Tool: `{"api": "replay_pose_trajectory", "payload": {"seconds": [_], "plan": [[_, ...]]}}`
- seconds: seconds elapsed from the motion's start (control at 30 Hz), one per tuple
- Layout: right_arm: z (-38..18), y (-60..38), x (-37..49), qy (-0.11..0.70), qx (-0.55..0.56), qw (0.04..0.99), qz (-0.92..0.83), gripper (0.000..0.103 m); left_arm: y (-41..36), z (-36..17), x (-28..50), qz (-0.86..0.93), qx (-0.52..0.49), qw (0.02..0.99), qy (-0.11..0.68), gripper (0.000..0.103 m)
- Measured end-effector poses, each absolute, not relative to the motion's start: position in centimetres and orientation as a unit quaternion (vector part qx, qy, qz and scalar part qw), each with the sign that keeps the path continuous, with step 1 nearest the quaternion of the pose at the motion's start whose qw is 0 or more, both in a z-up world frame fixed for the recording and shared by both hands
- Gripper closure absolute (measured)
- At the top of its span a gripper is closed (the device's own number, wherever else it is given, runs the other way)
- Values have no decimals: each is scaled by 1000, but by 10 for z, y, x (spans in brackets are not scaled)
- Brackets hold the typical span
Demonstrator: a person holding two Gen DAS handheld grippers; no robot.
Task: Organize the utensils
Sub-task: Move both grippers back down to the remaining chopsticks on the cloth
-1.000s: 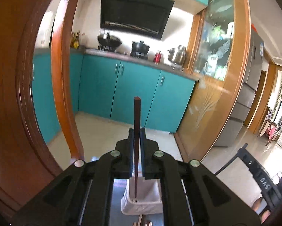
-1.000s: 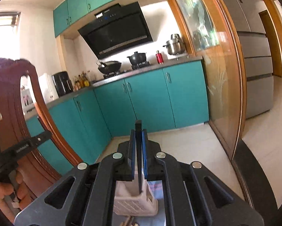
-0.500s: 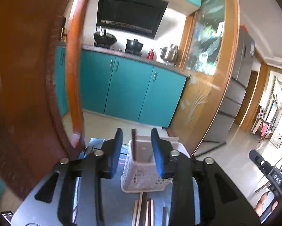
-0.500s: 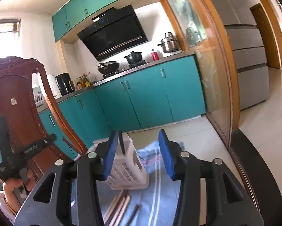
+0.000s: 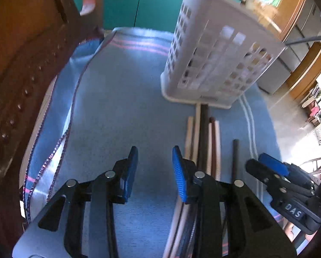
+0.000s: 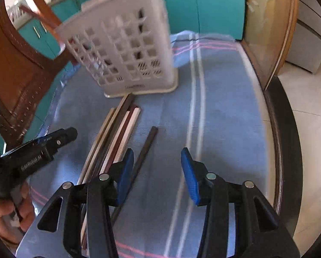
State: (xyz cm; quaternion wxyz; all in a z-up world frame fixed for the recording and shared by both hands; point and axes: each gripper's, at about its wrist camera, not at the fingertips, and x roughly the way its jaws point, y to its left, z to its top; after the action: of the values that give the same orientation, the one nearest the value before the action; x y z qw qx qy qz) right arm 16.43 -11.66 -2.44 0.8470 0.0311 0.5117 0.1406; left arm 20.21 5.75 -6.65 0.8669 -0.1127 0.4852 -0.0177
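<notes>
A white slotted utensil holder point(image 5: 214, 60) point(image 6: 126, 49) stands on a blue cloth, with dark chopstick tops poking out of it. Several chopsticks point(image 5: 203, 137) point(image 6: 115, 135), pale and dark, lie in a bundle on the cloth just in front of the holder. One dark chopstick point(image 5: 235, 159) point(image 6: 145, 148) lies apart to their right. My left gripper point(image 5: 154, 169) is open and empty, low over the cloth just left of the bundle. My right gripper point(image 6: 158, 172) is open and empty, just right of the single dark chopstick.
The blue striped cloth point(image 5: 117, 99) point(image 6: 220, 111) covers a round table with a dark rim point(image 6: 282, 142). A carved wooden chair back point(image 5: 27, 60) point(image 6: 16, 64) stands at the left. Teal kitchen cabinets point(image 6: 216, 4) stand beyond.
Both grippers let go of their chopsticks into the holder, opened, and have dropped down toward the chopsticks lying on the cloth.
</notes>
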Motion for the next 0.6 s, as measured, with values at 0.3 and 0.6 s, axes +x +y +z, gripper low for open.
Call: {"api": "replay_pose_trajectory", "payload": {"seconds": [0.3,0.6], "plan": [[-43,-78,169,517,-60,846,118,58,61,-74,199,-27,-112,859,499,58],[-42,-97,162,517,-45,847,116,85,53,-85,201,-39,-88,853,514,54]]}}
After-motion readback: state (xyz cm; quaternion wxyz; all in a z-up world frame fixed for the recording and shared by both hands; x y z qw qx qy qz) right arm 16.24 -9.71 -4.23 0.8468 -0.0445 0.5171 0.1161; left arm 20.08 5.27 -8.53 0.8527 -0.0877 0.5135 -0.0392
